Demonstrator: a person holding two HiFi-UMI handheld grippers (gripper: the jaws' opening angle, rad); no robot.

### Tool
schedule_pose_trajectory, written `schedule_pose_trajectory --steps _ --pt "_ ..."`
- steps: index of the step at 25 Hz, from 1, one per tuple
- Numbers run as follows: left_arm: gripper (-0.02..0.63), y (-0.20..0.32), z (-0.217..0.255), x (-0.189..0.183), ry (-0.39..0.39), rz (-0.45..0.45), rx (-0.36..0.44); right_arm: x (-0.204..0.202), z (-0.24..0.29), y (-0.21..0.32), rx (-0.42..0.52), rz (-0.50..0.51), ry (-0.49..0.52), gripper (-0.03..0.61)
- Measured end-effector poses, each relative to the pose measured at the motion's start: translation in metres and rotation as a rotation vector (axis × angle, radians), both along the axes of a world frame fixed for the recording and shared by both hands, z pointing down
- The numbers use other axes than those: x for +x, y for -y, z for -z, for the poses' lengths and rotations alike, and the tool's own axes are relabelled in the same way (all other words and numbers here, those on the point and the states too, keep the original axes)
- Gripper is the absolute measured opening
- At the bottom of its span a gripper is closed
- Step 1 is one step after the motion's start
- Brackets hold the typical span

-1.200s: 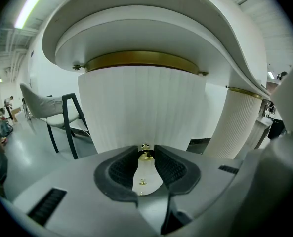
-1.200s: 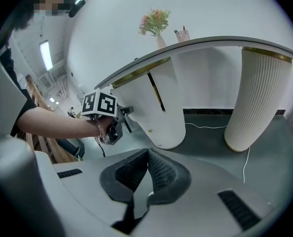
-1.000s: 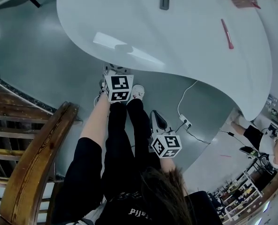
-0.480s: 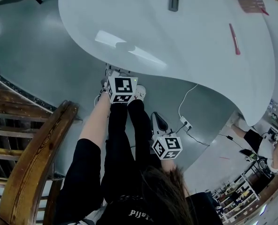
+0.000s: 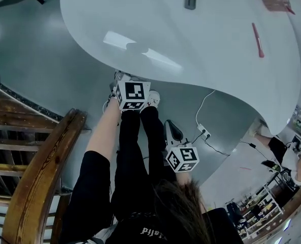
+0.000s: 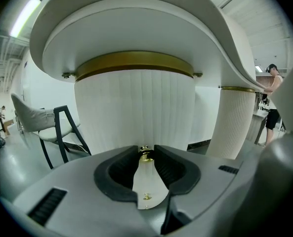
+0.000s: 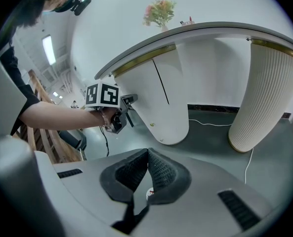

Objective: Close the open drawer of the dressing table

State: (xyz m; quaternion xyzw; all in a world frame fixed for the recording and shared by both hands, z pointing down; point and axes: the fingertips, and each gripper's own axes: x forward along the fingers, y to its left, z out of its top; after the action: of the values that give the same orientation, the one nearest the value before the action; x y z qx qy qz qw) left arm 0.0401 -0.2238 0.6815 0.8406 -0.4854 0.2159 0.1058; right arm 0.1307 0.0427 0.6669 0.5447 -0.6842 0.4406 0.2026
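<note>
Pinching the small brass knob [image 6: 146, 155] of the drawer [image 7: 161, 95], your left gripper [image 6: 146, 150] has its jaws closed on either side of it; the white drawer juts out below the near edge of the desk [image 5: 191, 39], left of the ribbed pedestal [image 7: 265, 98]; your right gripper [image 7: 146, 152] hangs nearer you, to the right, well apart from the drawer, its jaws pressed together on nothing.
</note>
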Motion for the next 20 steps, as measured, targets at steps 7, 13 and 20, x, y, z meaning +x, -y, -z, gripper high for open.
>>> schedule_pose_trajectory --steps 7,13,20 --pt "0.117 0.002 0.000 -0.001 -0.033 0.004 -0.007 -0.003 0.003 0.007 0.019 -0.009 0.002 0.026" --pt "0.136 -0.005 -0.002 0.000 -0.083 -0.028 -0.076 -0.001 0.008 0.007 0.039 -0.043 -0.002 0.026" --pt "0.174 -0.025 -0.016 -0.006 -0.077 0.000 -0.192 0.001 0.015 0.014 0.073 -0.075 0.004 0.026"
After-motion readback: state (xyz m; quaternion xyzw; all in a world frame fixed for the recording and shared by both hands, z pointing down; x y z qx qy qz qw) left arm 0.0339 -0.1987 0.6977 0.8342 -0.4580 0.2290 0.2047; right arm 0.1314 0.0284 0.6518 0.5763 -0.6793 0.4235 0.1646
